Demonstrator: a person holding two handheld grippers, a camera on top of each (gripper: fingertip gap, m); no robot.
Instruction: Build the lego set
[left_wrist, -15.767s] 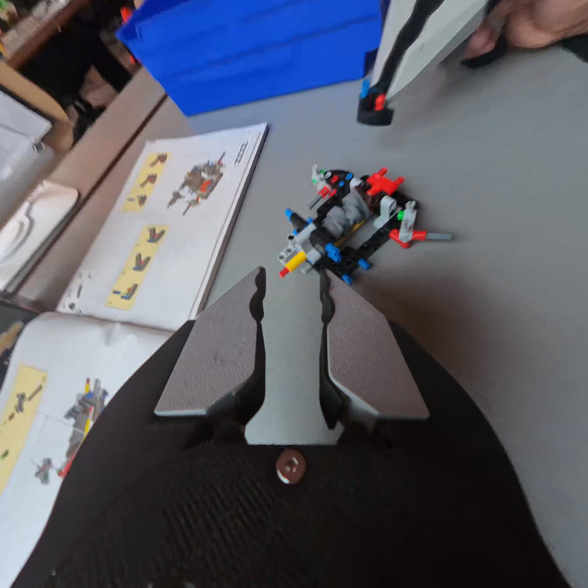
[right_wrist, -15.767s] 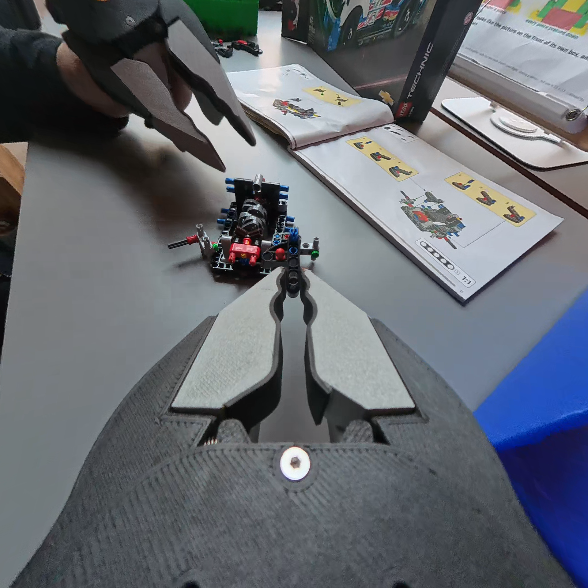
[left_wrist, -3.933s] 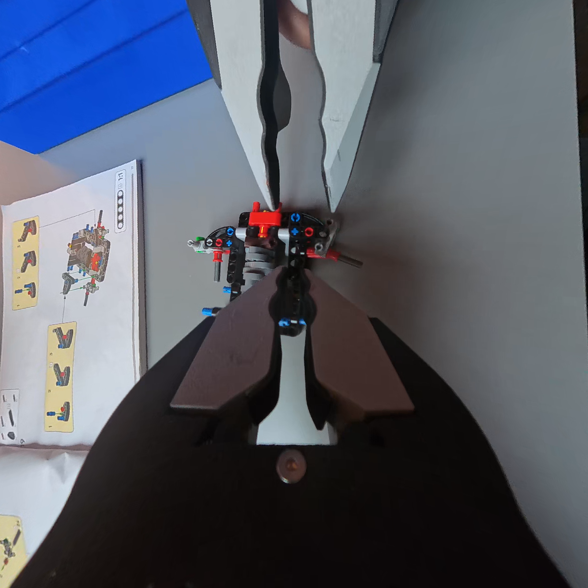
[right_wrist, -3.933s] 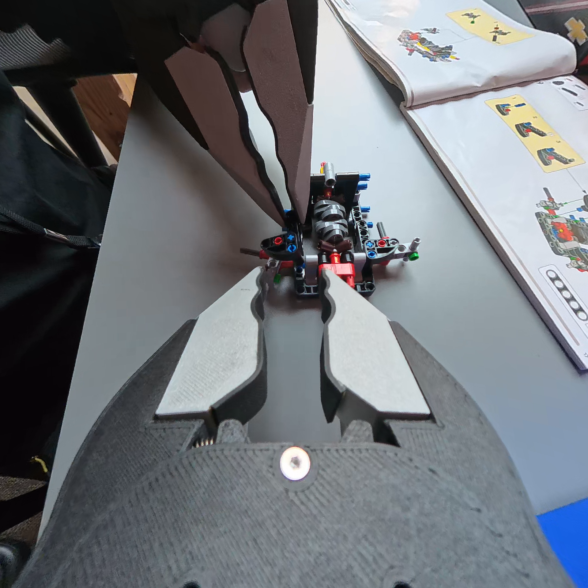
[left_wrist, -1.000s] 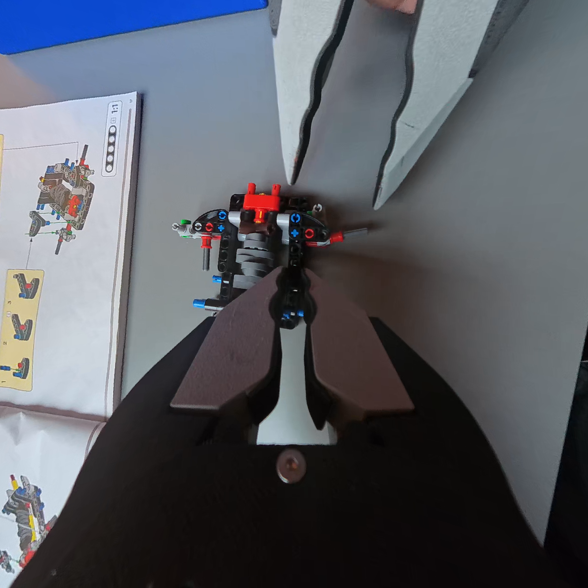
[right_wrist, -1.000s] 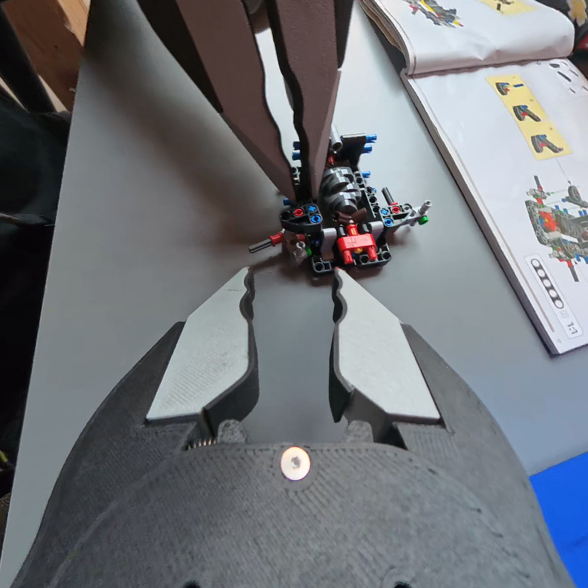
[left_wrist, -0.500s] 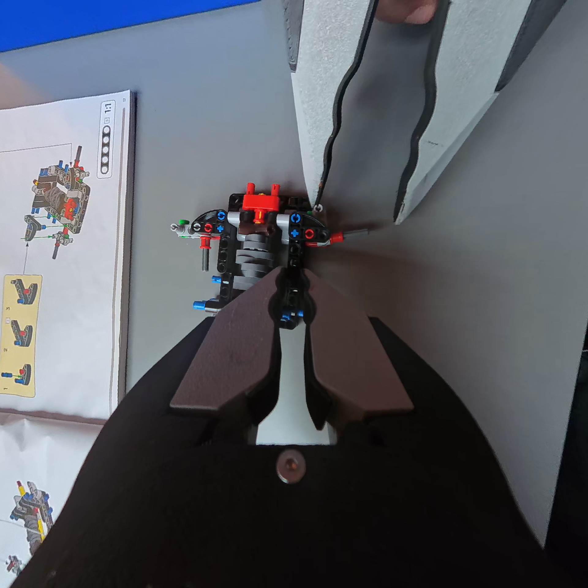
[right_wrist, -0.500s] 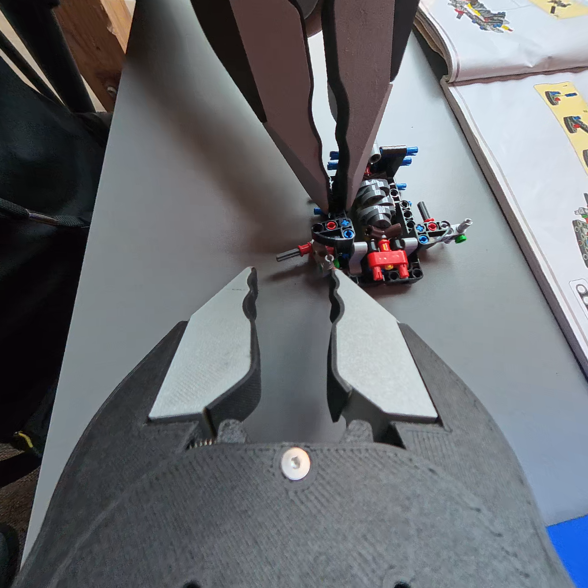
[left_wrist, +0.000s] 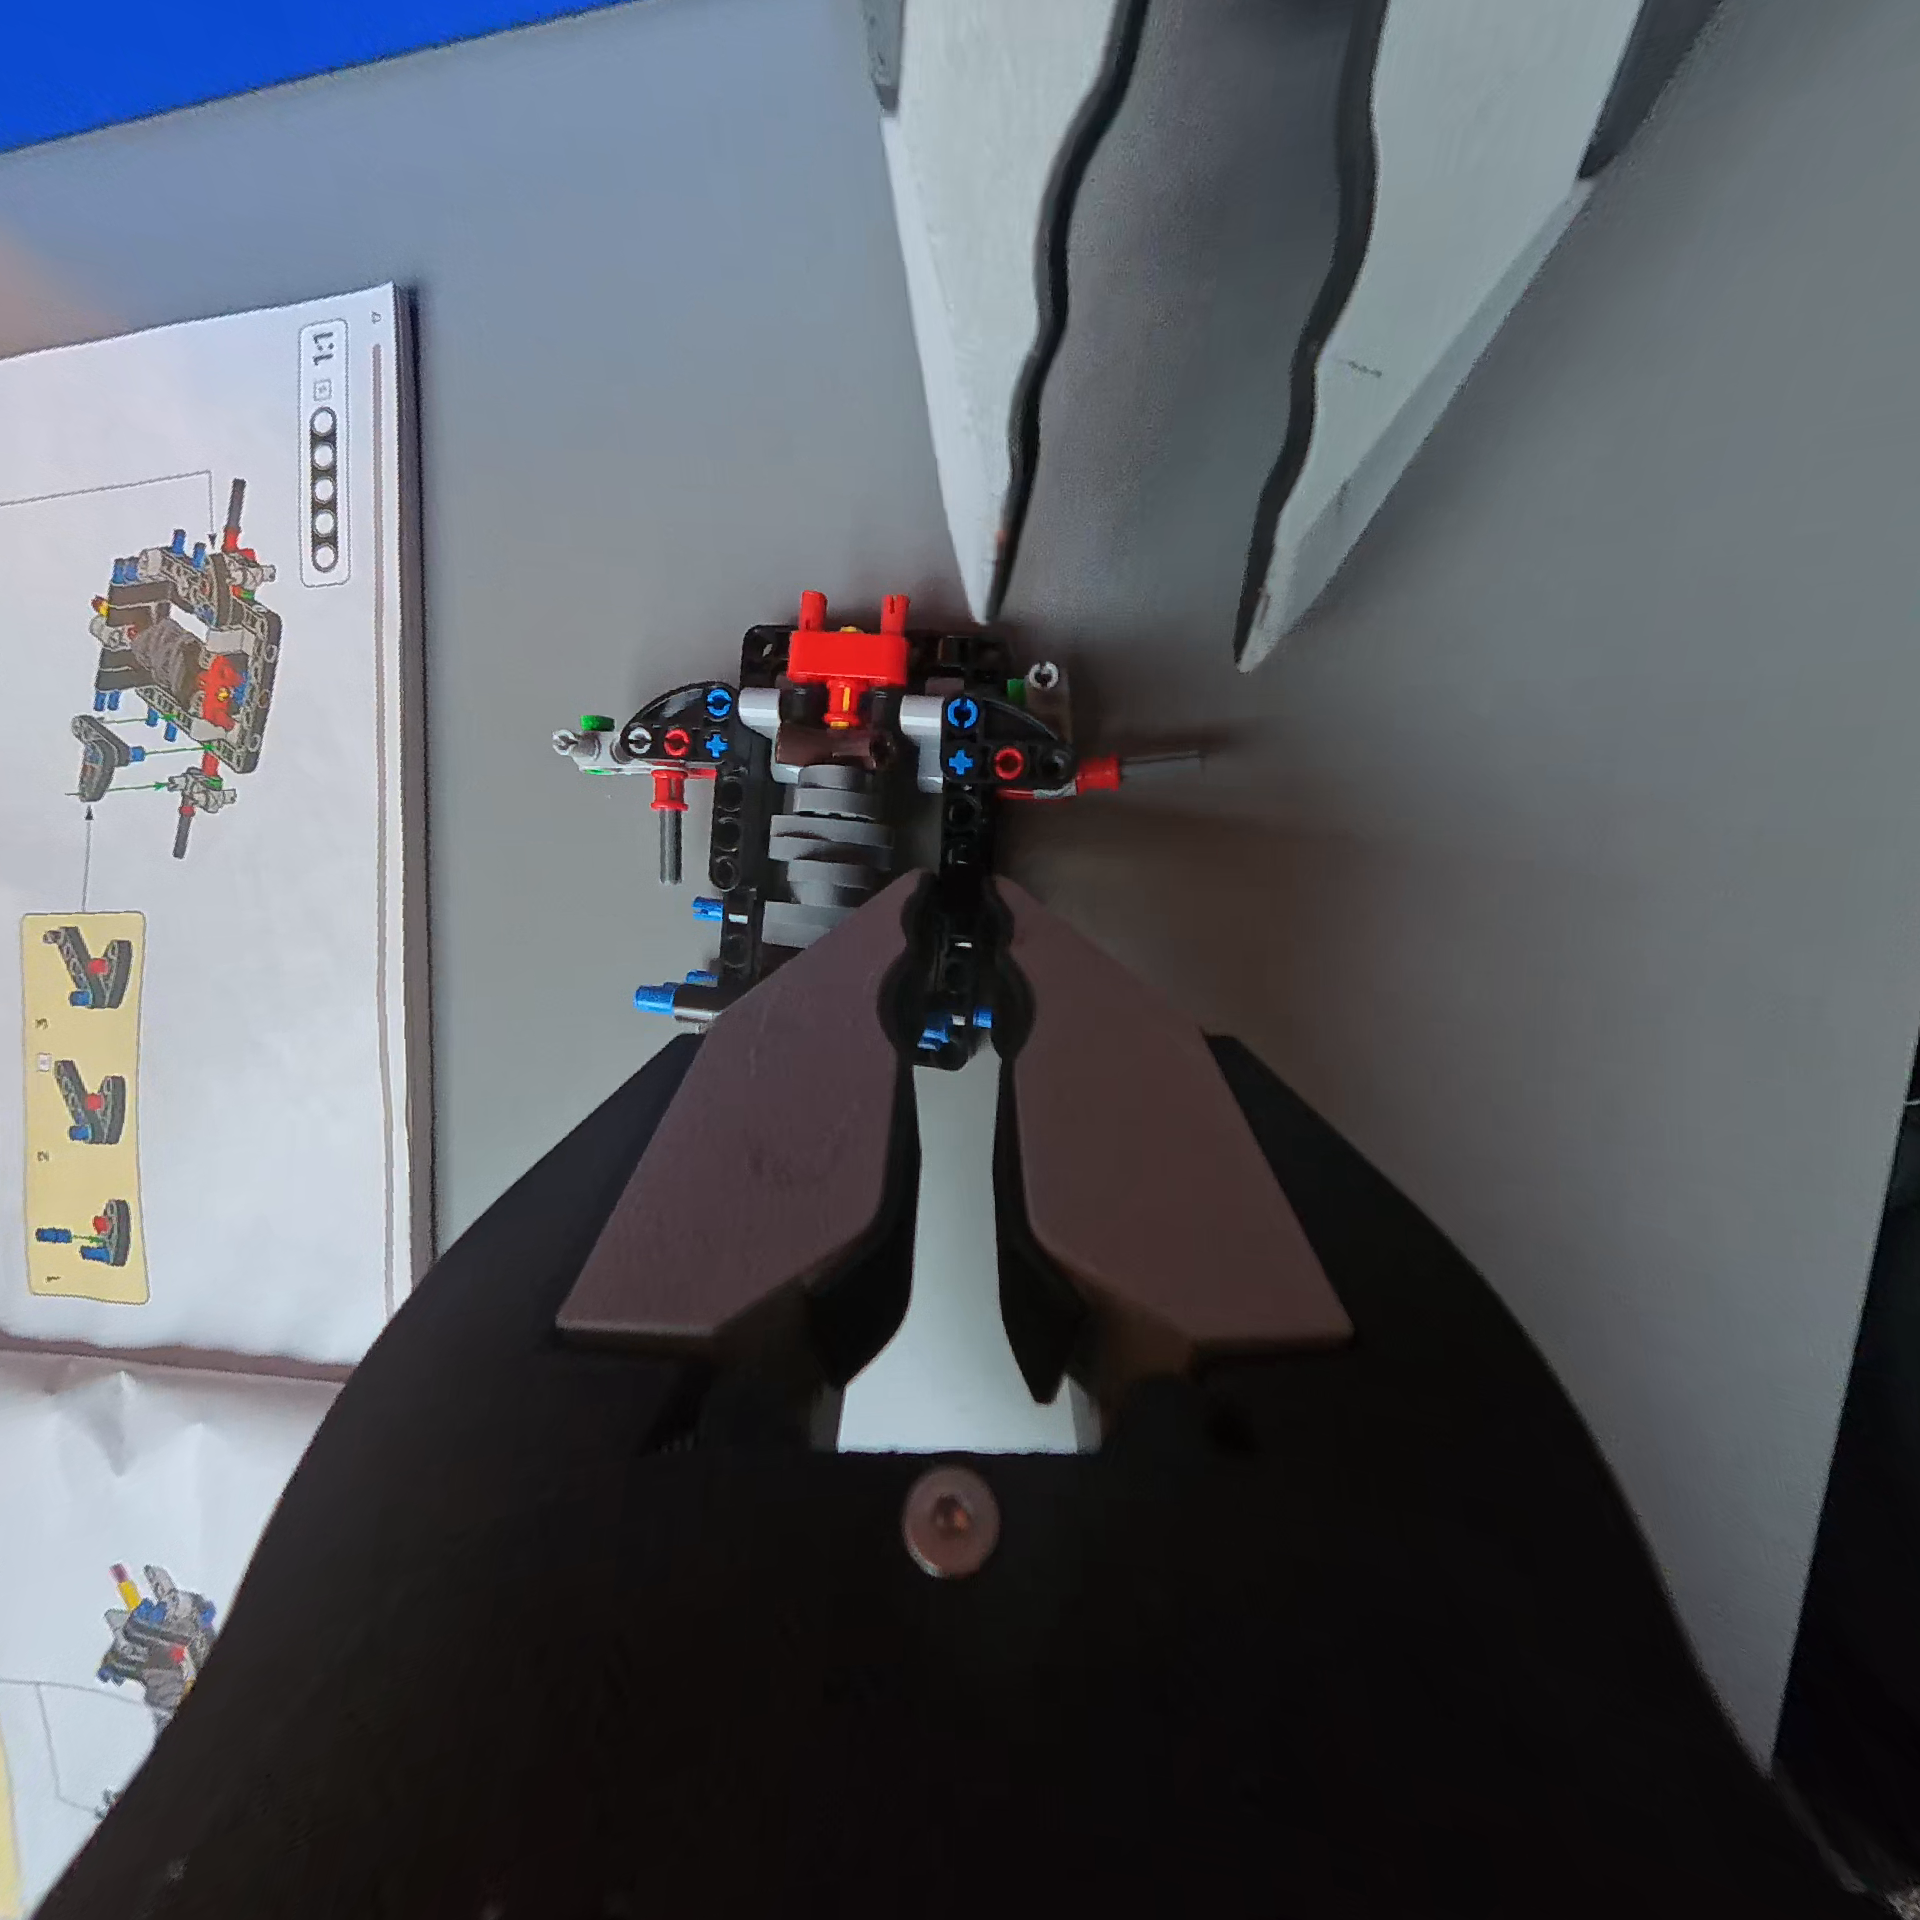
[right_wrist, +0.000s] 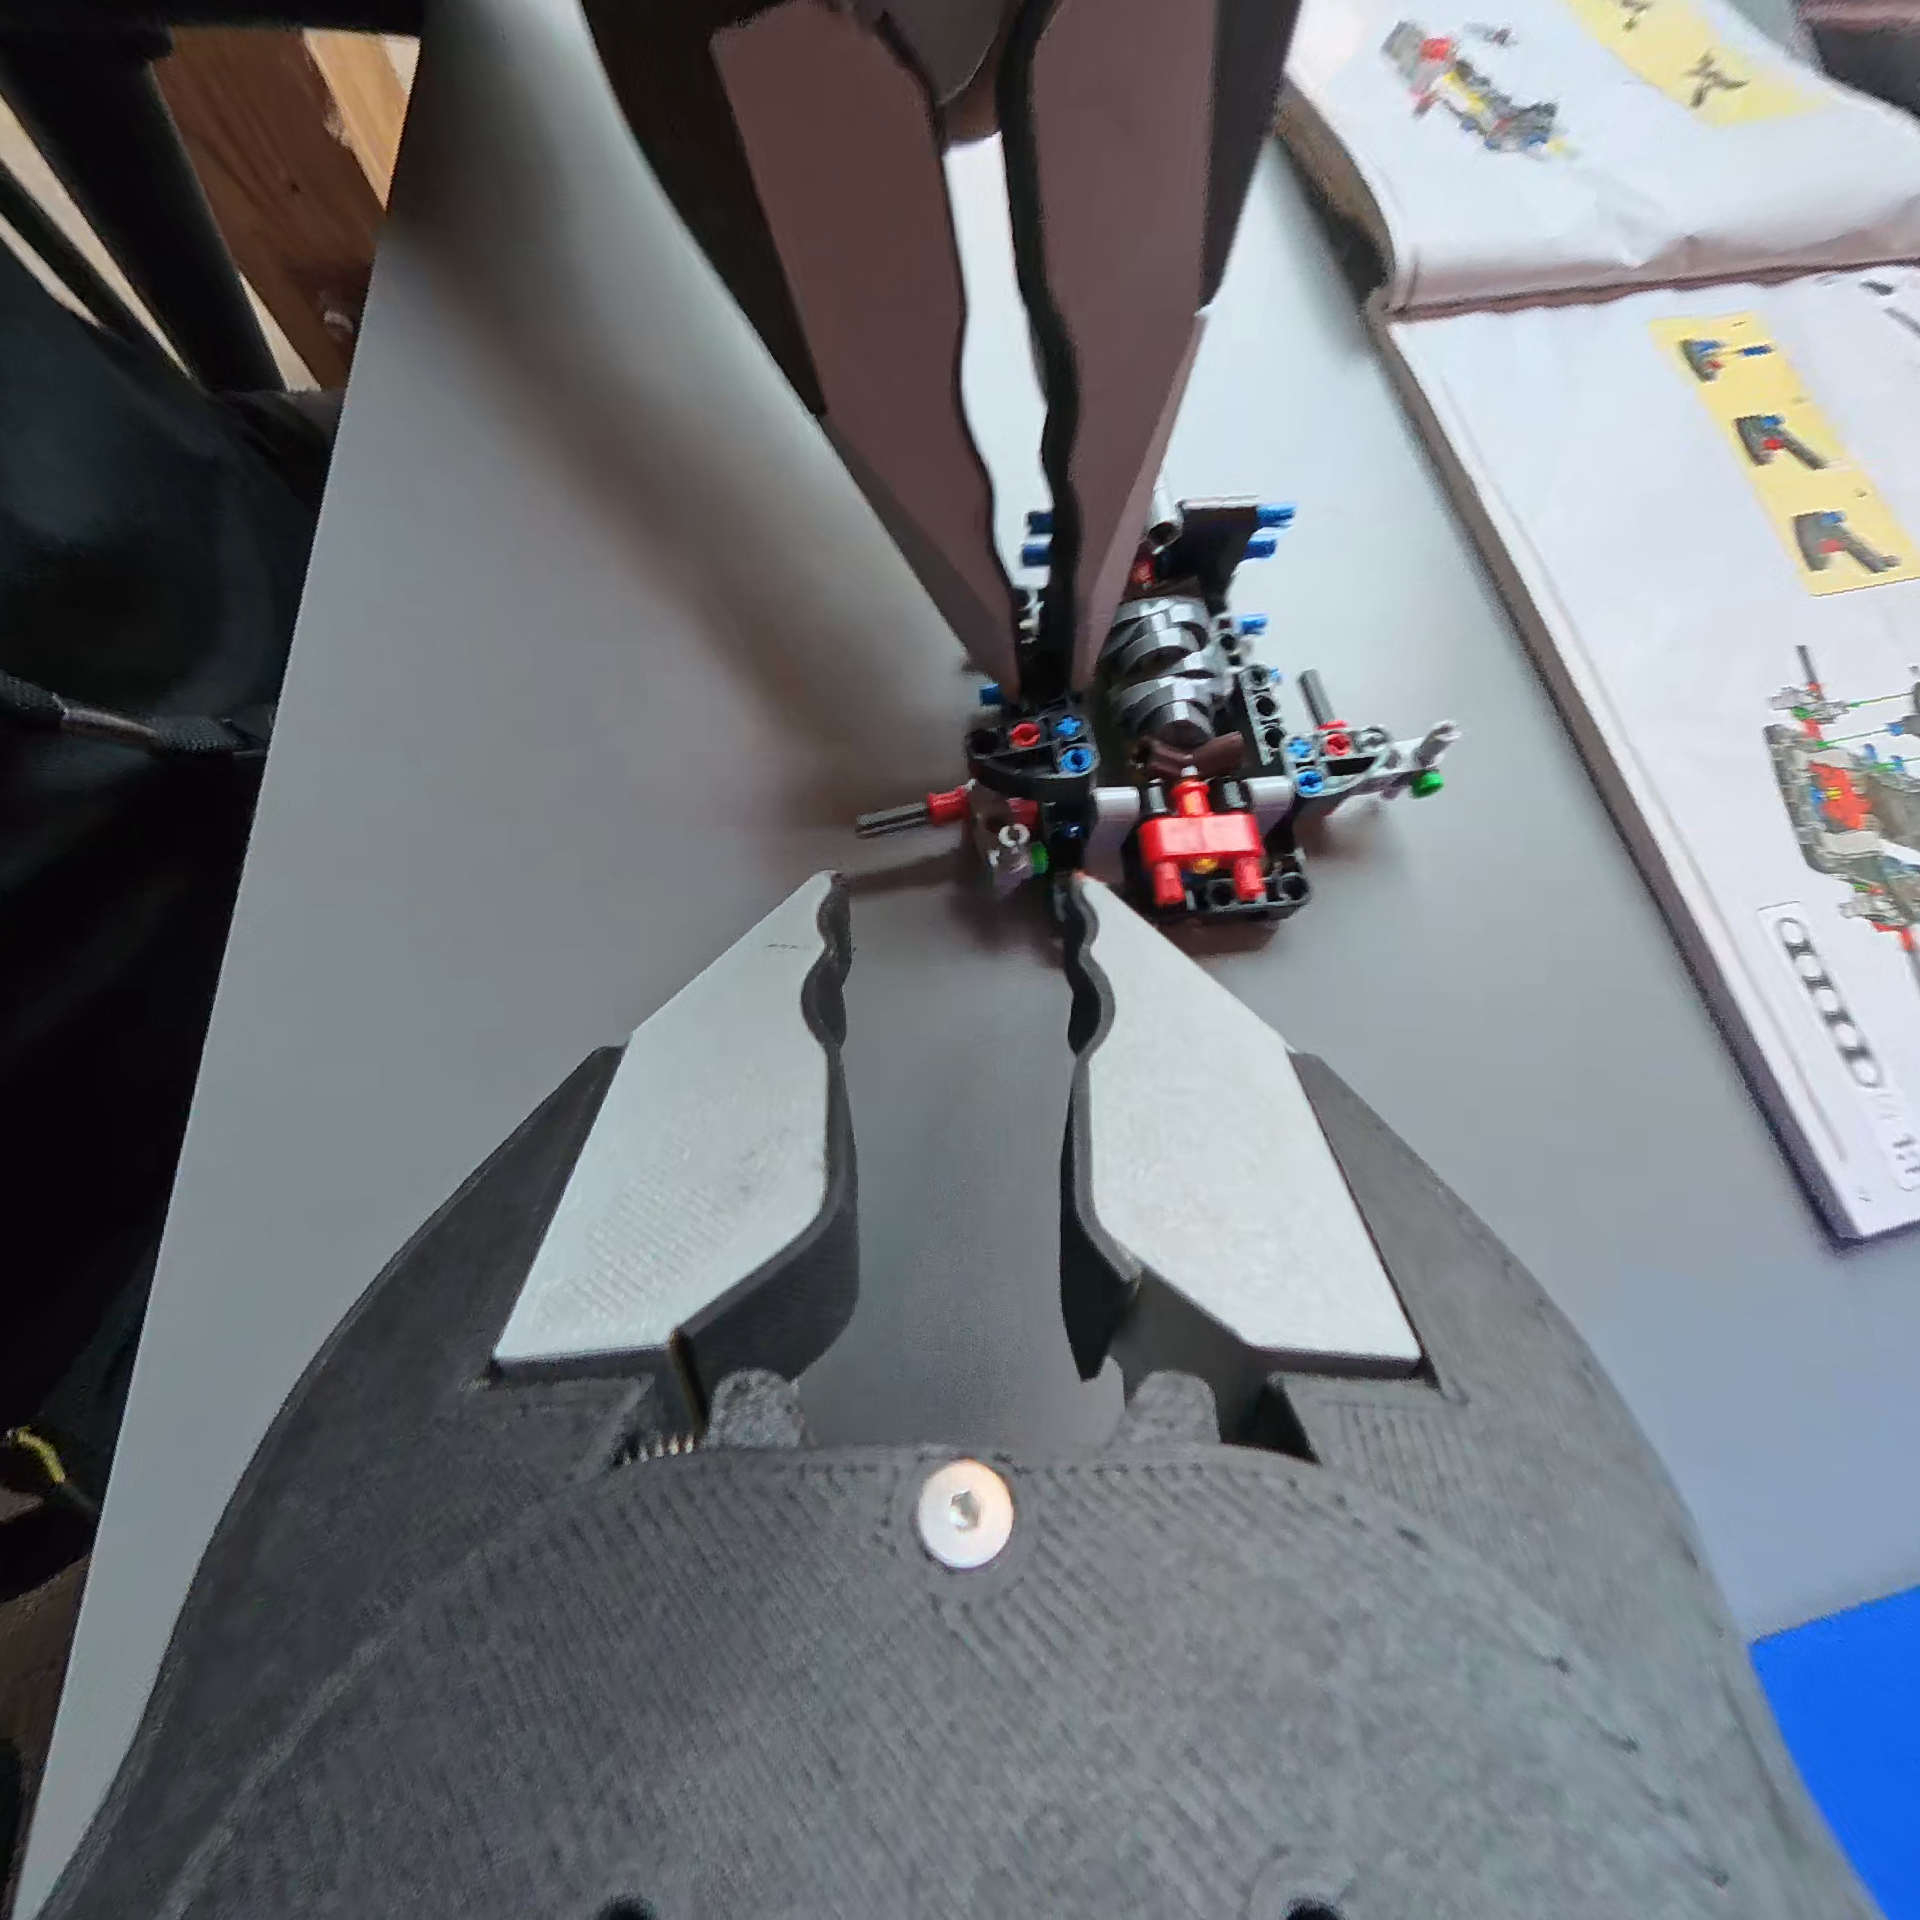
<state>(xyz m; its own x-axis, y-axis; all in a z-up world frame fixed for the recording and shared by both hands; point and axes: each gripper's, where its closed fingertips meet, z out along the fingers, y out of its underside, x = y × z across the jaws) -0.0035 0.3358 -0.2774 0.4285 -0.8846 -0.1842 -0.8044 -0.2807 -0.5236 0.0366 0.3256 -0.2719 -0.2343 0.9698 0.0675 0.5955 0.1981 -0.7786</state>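
Note:
A small lego model (left_wrist: 831, 790) of black beams, a grey crankshaft and a red block (left_wrist: 847, 655) lies on the grey table (left_wrist: 1558, 935). My left gripper (left_wrist: 956, 904) is shut on the model's right black beam. My right gripper (left_wrist: 1117, 634) reaches in from the far side, open and empty, one fingertip (left_wrist: 982, 608) just above the model's far right corner. In the right wrist view my right gripper (right_wrist: 954, 894) is open just in front of the model (right_wrist: 1164, 727), one fingertip (right_wrist: 1075, 894) close to its near edge. The left gripper (right_wrist: 1044, 665) pinches the beam from behind.
An open instruction booklet (left_wrist: 208, 727) lies left of the model; it is on the right in the right wrist view (right_wrist: 1662, 623). A blue bin (left_wrist: 208, 52) stands beyond it. An axle with a red bush (left_wrist: 1143, 769) sticks out sideways. The table edge (right_wrist: 343, 520) is near. The grippers' ends are close to 5 cm from one another.
The right gripper, still open, has shifted a little sideways across the model's far end. The left gripper keeps its hold and the model has not moved.

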